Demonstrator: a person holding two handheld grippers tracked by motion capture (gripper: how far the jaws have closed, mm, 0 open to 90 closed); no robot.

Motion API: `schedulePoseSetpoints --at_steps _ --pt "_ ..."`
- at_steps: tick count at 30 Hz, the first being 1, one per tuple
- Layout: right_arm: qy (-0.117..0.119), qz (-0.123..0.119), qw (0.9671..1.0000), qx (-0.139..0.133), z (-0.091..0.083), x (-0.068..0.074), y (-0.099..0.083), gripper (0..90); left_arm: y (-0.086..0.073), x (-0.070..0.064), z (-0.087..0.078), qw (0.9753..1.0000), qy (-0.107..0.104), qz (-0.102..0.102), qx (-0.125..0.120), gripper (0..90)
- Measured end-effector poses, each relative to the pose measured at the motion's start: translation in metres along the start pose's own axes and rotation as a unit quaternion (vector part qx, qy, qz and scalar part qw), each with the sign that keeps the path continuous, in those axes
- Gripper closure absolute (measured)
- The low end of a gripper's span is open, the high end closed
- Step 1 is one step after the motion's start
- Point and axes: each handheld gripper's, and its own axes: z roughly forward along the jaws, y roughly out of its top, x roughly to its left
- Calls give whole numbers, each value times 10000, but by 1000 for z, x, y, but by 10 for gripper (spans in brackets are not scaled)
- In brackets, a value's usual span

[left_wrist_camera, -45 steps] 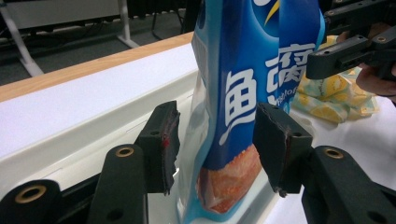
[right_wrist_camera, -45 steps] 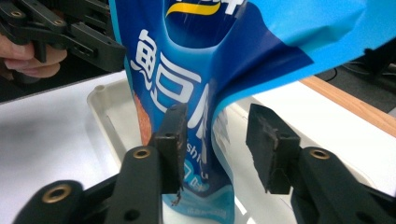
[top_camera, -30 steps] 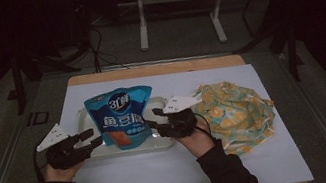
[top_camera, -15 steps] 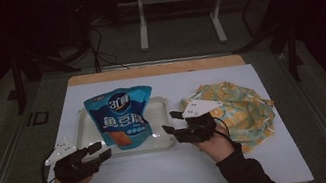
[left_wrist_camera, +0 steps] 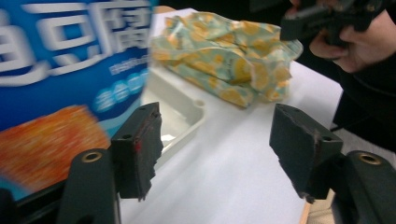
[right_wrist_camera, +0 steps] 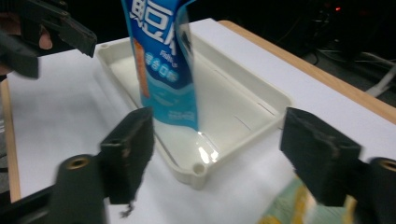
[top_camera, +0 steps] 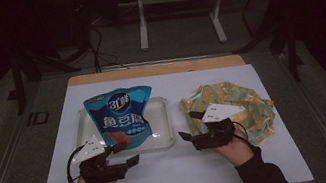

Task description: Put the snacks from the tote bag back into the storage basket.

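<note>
Looking down from the high view: blue bag (top_camera: 120,115) stands in the white tray (top_camera: 162,122), cloth (top_camera: 235,106) at its 3 o'clock on the surface. Left hand-held gripper (top_camera: 129,153) sits at the tray's 7 o'clock, right hand-held gripper (top_camera: 189,131) at 4. Left gripper view: jaws released, bag (left_wrist_camera: 65,70) at 10. Right gripper view: jaws released too, bag (right_wrist_camera: 163,65) at 12. Seems between steps; next grab needs closing in.

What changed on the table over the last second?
Both grippers drew back toward the person: the left gripper moved away from the blue snack bag, the right gripper likewise, and both stand open now. The bag still stands in the white tray; the patterned cloth stayed put.
</note>
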Motion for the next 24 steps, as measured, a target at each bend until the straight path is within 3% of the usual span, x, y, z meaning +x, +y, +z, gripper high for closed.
schedulePoseSetpoints --at_steps 4,5,6,8,12,15,19,24 --pt "-116 90 9999 -18 -11 -9 -8 180 3 -5 19 9997 -224 23 132 164" --pt "-219 160 9996 -41 -18 -13 -14 151 3 -6 22 9993 -339 57 136 107" --pt "-219 160 9996 -41 -18 -13 -14 151 3 -7 26 9988 -462 82 147 107" --pt "-280 230 9993 -92 -24 -17 -18 144 3 -9 33 9986 -506 66 131 38" --pt "-406 341 9986 -91 -39 -26 -31 139 4 -13 47 9977 -629 170 190 31" --pt "-423 340 9985 -94 -41 -27 -33 139 3 -16 54 9971 -694 275 114 31" --pt "-651 447 9968 -158 -56 -33 -48 140 2 -17 60 9958 -863 300 71 31" --pt "-929 481 9944 -170 -68 -38 -64 141 -1 -17 68 9953 -889 352 161 31"
